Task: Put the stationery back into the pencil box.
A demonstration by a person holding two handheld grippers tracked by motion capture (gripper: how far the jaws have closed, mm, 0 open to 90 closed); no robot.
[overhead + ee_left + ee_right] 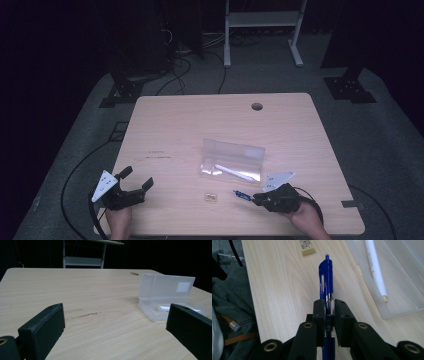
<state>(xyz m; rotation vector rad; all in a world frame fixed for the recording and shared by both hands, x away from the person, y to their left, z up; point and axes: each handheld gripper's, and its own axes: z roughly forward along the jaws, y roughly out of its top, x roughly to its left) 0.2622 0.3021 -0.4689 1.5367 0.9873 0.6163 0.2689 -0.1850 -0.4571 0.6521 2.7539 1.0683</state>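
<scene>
fingers [325, 308] clamp blue pen [326, 277] over table [282, 290]

Surface [170, 125]: light wood-grain finish, matt, smooth; faint dark scuff marks near centre-left.
Box [165, 293]: translucent frosted plastic, semi-gloss, smooth walls; white label patch on lid looks like paper.
Blue pen [326, 277]: glossy blue plastic barrel, shiny metal-look clip and band, clear section lower down.
White pen [375, 270]: matt white plastic, printed lettering, pale tip.
Eraser [306, 247]: cream rubber-look block w/ printed paper-look sleeve.
Right tool [327, 308]: matt black plastic, slightly grainy; brass-look inserts at pivots.
Left tool [112, 322]: same matt black, rough-textured pads.
Floor [75, 150]: grey carpet-like cloth, rough.
</scene>
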